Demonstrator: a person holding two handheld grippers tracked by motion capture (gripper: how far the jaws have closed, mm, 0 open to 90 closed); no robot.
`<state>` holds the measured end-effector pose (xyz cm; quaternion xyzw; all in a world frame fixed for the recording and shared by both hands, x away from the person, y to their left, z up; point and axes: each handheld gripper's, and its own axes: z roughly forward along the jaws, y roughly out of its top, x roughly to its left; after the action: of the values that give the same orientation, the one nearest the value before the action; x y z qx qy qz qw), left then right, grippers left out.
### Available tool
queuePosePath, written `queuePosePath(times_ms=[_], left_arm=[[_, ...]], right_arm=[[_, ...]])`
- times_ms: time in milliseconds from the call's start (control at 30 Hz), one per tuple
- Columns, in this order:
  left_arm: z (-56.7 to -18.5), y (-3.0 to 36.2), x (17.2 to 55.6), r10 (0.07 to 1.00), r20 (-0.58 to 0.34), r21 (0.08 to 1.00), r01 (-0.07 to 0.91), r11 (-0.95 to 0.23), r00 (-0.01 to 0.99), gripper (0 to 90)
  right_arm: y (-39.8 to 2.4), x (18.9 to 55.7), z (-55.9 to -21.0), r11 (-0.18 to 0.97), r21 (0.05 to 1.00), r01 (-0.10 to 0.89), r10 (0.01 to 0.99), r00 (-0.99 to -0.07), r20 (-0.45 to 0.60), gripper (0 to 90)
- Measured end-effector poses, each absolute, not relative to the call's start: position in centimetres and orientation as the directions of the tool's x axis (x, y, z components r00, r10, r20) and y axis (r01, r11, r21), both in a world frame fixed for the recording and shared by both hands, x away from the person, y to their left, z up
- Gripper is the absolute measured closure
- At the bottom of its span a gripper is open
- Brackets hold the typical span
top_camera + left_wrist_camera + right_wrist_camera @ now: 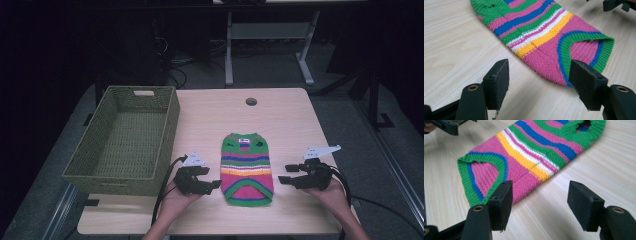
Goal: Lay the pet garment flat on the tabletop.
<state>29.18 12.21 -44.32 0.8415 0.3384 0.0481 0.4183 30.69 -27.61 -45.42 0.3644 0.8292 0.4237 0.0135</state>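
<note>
Left gripper (216,184) — jaws spread apart, nothing between the pads. It sits just left of the striped knit sweater (247,168), level with the hem end, jaws pointing across at the cloth. From its own camera (539,82) the sweater (544,37) lies flat ahead on the wood, and one pad (585,82) stands just in front of the green-and-blue ribbed hem without pressing on it.

Right gripper (284,174) — jaws likewise apart and holding nothing. It stands off the sweater's right edge, near the same hem end, a strip of bare table between. In its own view (540,203) the left-hand pad (501,203) overlaps the pink knit near the hem; whether it touches, I cannot tell. The sweater (531,155) runs away from it toward the green collar.

Sweater itself: flat on the table (290,120), roughly centred, collar at the far end, hem toward the person.

Left of the sweater, beyond the left gripper, a green woven basket (170,130) sits on the table's left edge. Beyond the collar — a small round hole (251,101) in the tabletop.
</note>
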Motion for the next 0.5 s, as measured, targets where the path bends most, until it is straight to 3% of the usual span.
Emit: queuePosePath(times_ms=[500], left_arm=[[-45.4, 13.5, 27.8, 0.620, -0.226, 0.727, 0.554, -0.406, 0.751, 25.1]], right_arm=[[-29.1, 28.3, -46.3, 0.375, 0.721, 0.582, 0.648, -0.721, 0.246, 33.6]])
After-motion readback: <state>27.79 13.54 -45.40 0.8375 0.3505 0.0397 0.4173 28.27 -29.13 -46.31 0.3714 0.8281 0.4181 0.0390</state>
